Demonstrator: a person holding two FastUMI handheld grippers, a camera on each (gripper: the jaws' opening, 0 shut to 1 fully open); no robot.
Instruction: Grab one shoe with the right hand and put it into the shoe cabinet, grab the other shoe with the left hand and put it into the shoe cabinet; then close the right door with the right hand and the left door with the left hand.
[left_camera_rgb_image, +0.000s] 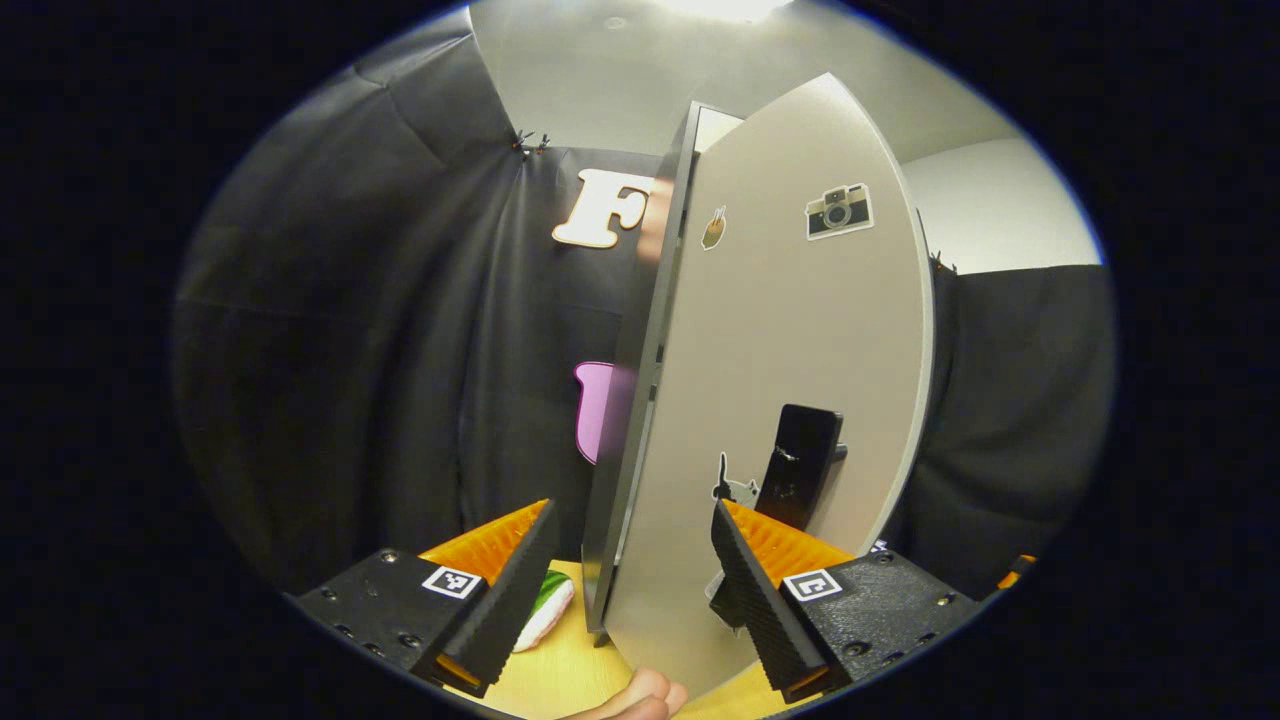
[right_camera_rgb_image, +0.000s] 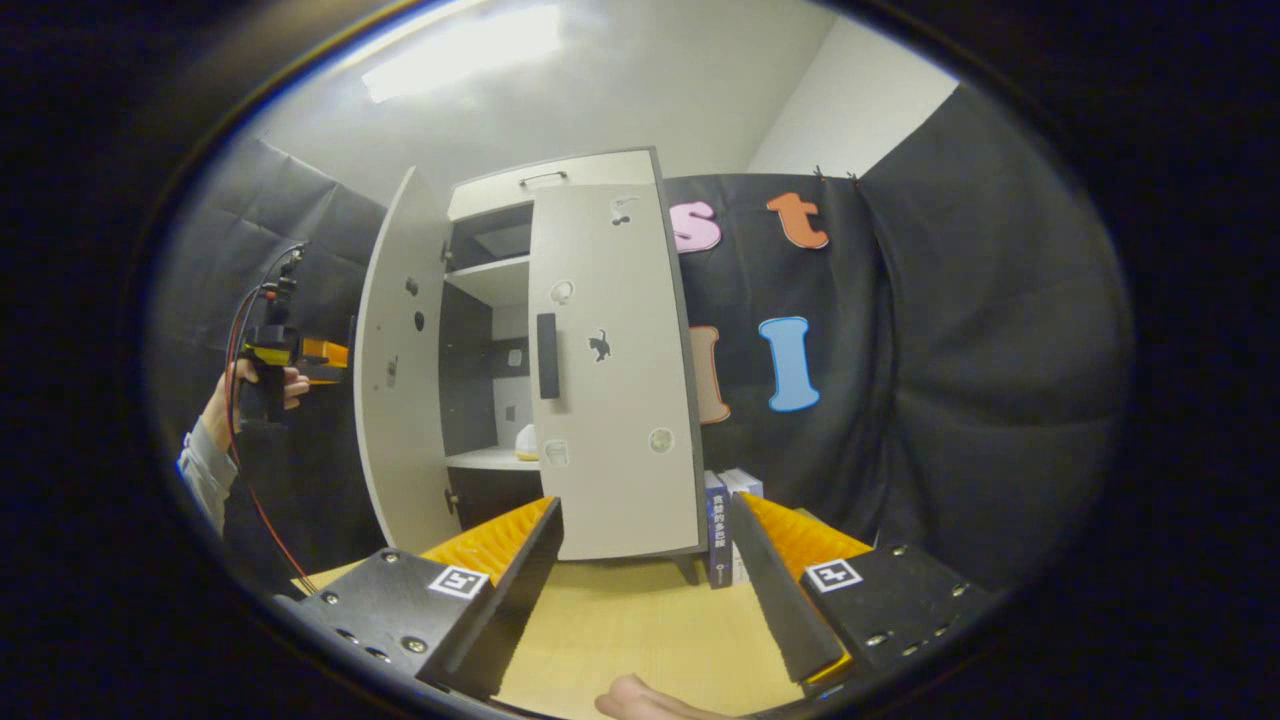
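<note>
Fingers of the left gripper (left_camera_rgb_image: 634, 560) are spread apart, with the edge of the left door (left_camera_rgb_image: 780, 380) standing between them; whether they touch it I cannot tell. A dark handle (left_camera_rgb_image: 798, 465) sits on this door just above the right finger. On the wooden worktop (left_camera_rgb_image: 560, 670), a green and white object (left_camera_rgb_image: 545, 606) lies beside the left finger.

In the right gripper view, a hand (right_camera_rgb_image: 250, 385) holds the left gripper (right_camera_rgb_image: 300, 352) beside the open left door (right_camera_rgb_image: 395, 370) of the shoe cabinet (right_camera_rgb_image: 550, 170). A pale shoe (right_camera_rgb_image: 526, 441) rests on a shelf inside. The right door (right_camera_rgb_image: 612, 370) looks closed. The right gripper (right_camera_rgb_image: 648, 560) hangs spread and empty above the worktop, well apart from the cabinet. Books (right_camera_rgb_image: 722, 530) stand beside the cabinet.
</note>
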